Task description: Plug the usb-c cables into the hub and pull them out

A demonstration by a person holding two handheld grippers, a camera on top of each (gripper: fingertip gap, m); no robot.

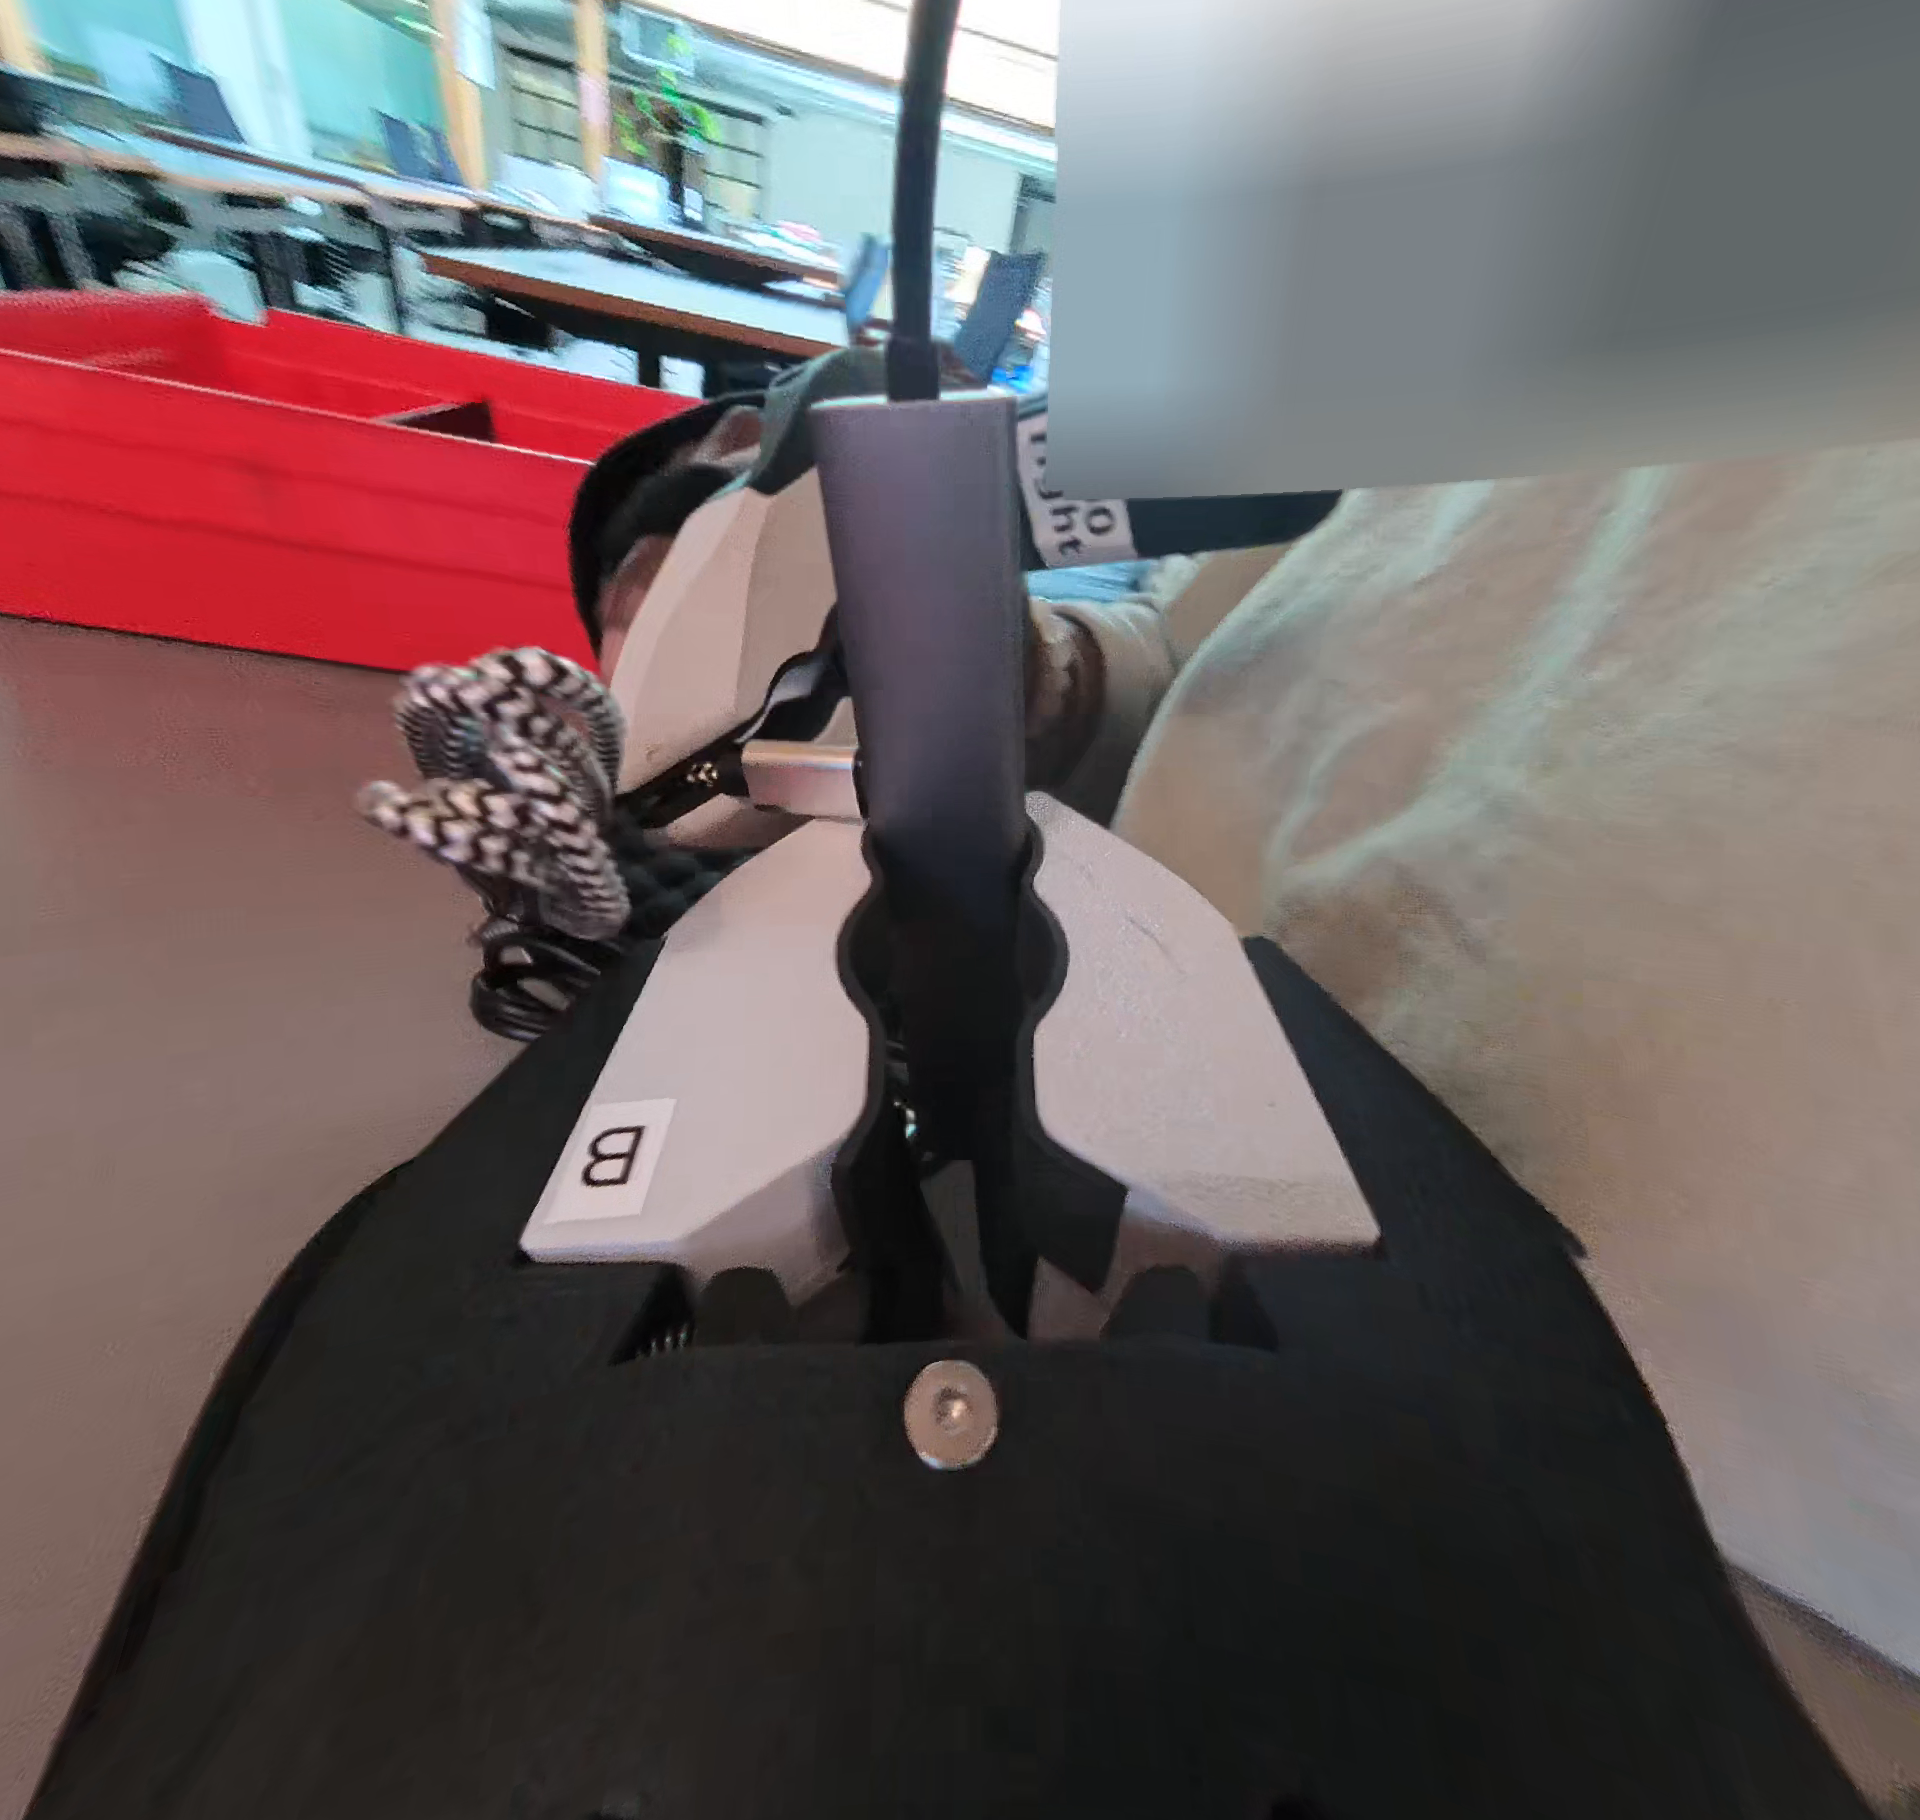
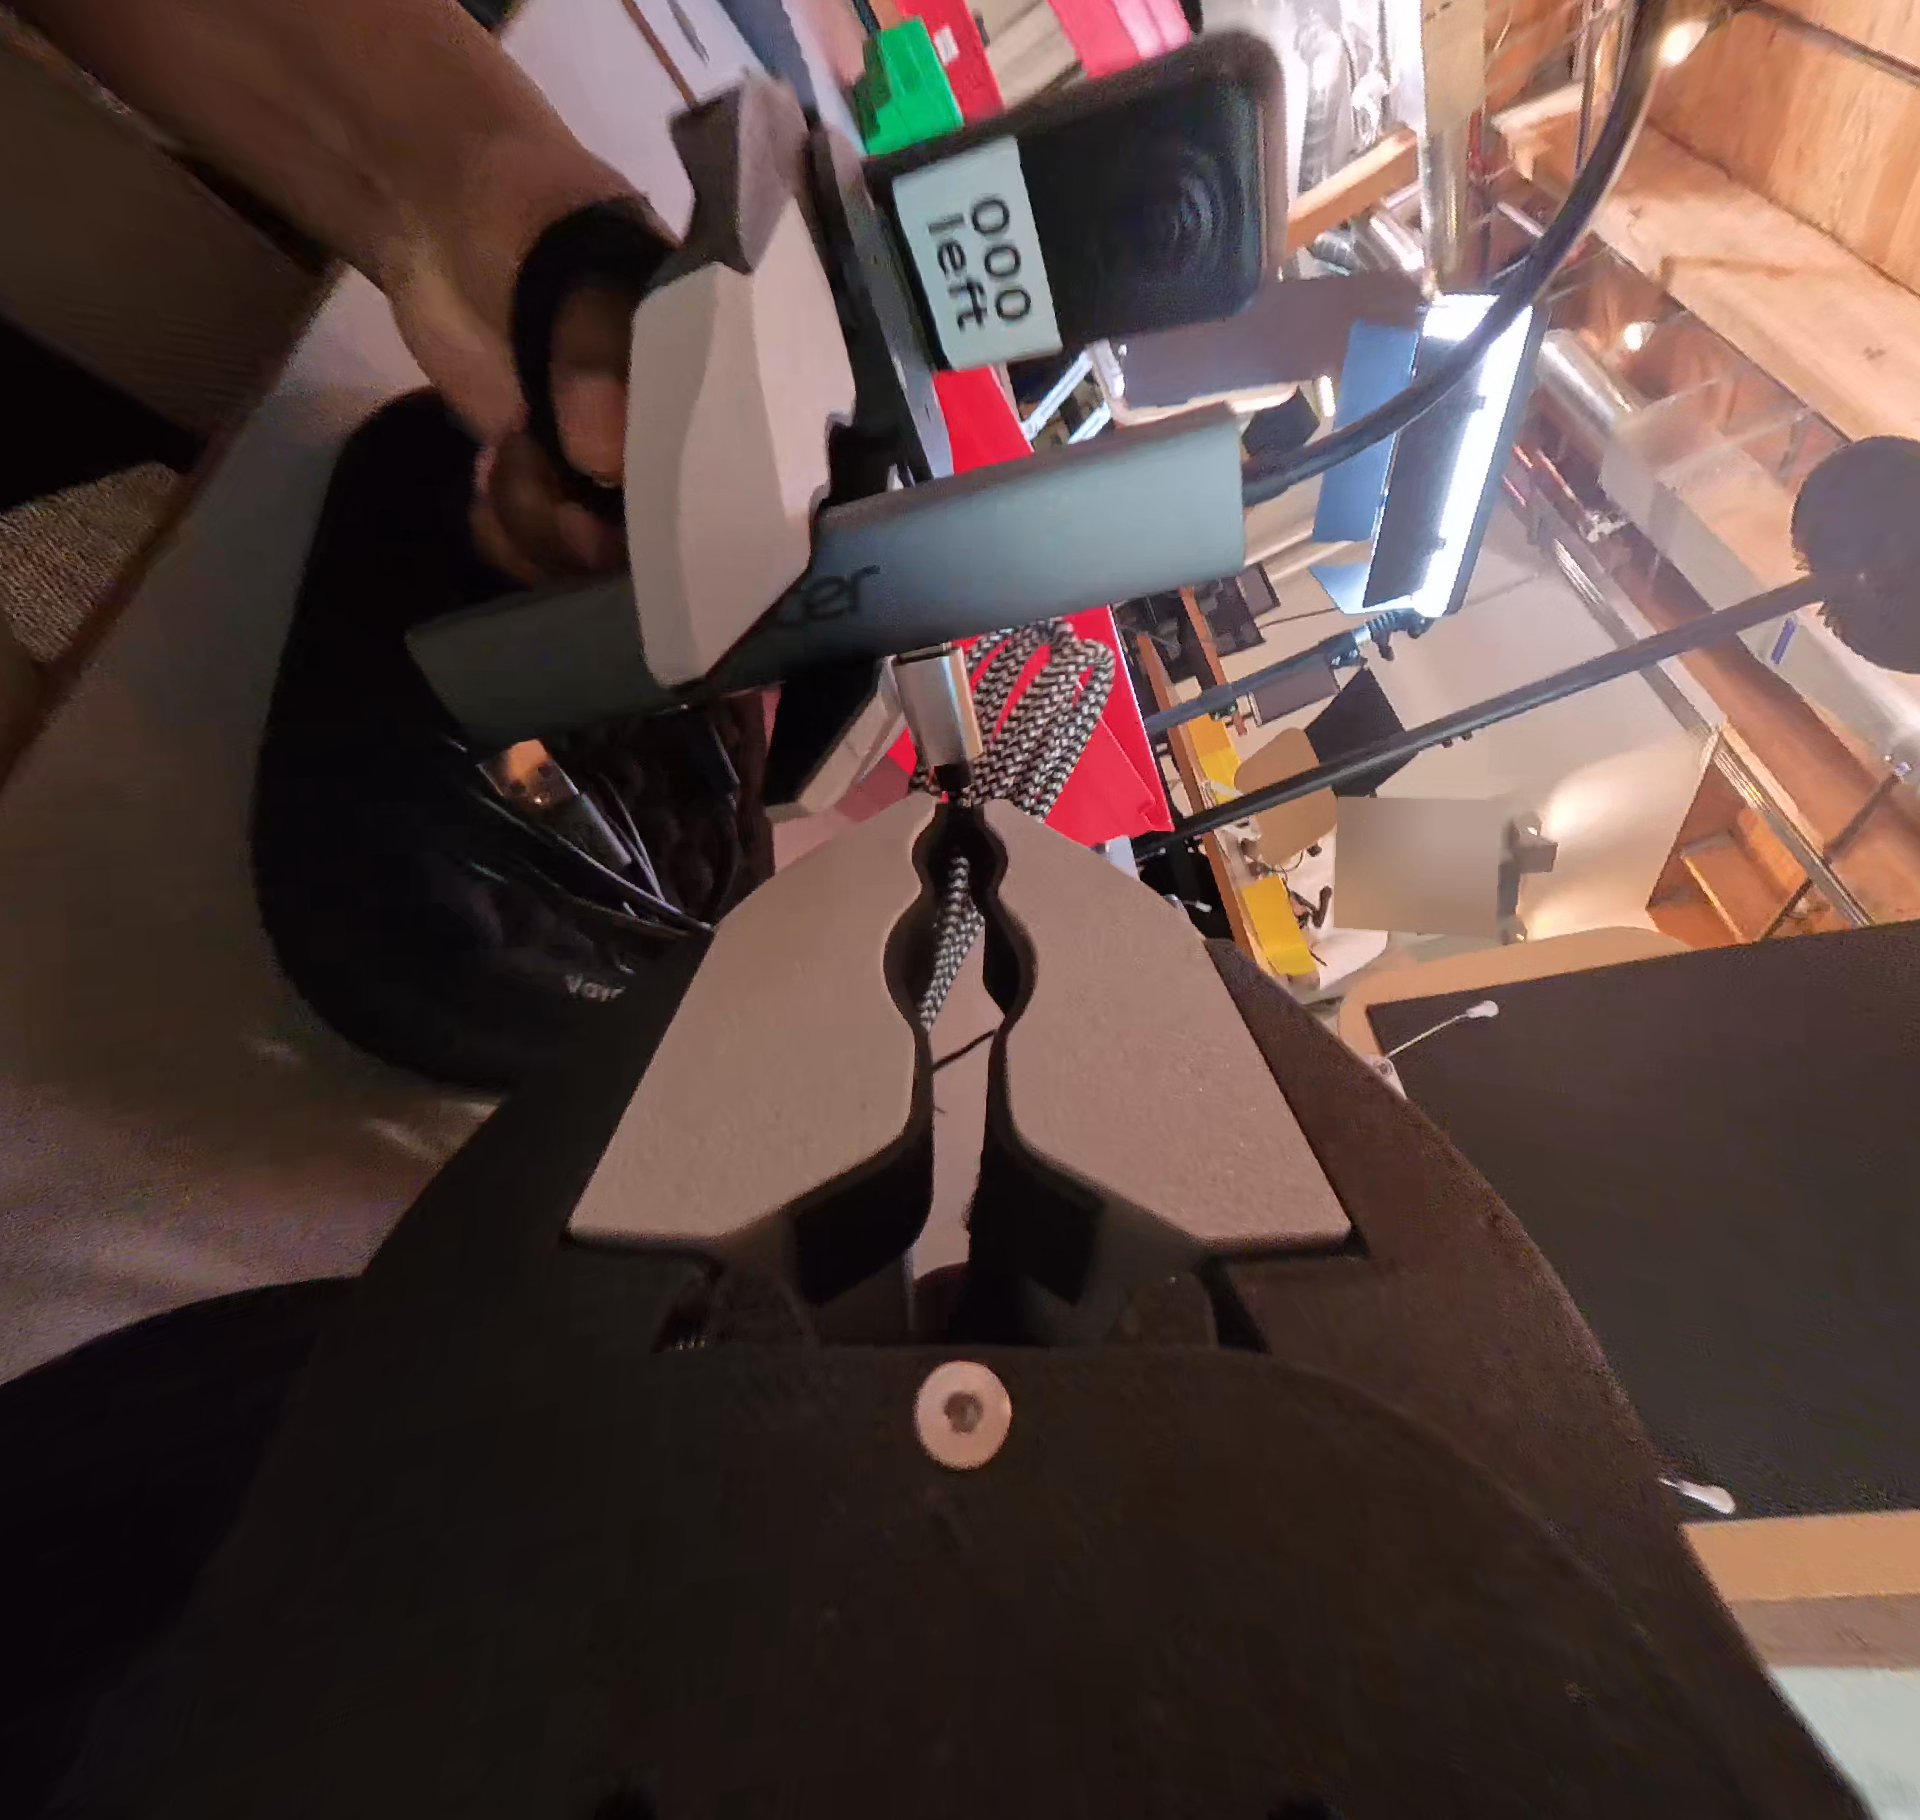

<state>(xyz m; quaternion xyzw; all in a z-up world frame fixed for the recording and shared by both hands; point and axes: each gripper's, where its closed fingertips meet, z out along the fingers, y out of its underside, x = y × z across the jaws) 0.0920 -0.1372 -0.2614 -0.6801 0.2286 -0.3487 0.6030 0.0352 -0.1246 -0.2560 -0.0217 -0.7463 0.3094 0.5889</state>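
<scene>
My left gripper (image 1: 951, 835) is shut on a grey hub (image 1: 925, 627), which sticks out past the fingertips with its black lead (image 1: 920, 160) curving away. My right gripper (image 2: 961, 814) is shut on a black-and-white braided usb-c cable (image 2: 951, 929), just behind its silver plug (image 2: 935, 710). The plug points at the long side of the hub (image 2: 1039, 544) and its tip meets that side. I cannot tell how deep it sits. In the left wrist view the plug (image 1: 800, 773) touches the hub's left side, and the cable's slack (image 1: 509, 783) loops beside it.
A red bin (image 1: 260, 482) stands at the far edge of the brown table (image 1: 156, 939). A black pouch (image 2: 499, 835) with more cables lies under the hub. A person's beige sleeve (image 1: 1507, 835) fills the right side. A light panel (image 2: 1455, 451) on a stand is behind. Some 5 centimeters of space lies between my two pairs of fingers.
</scene>
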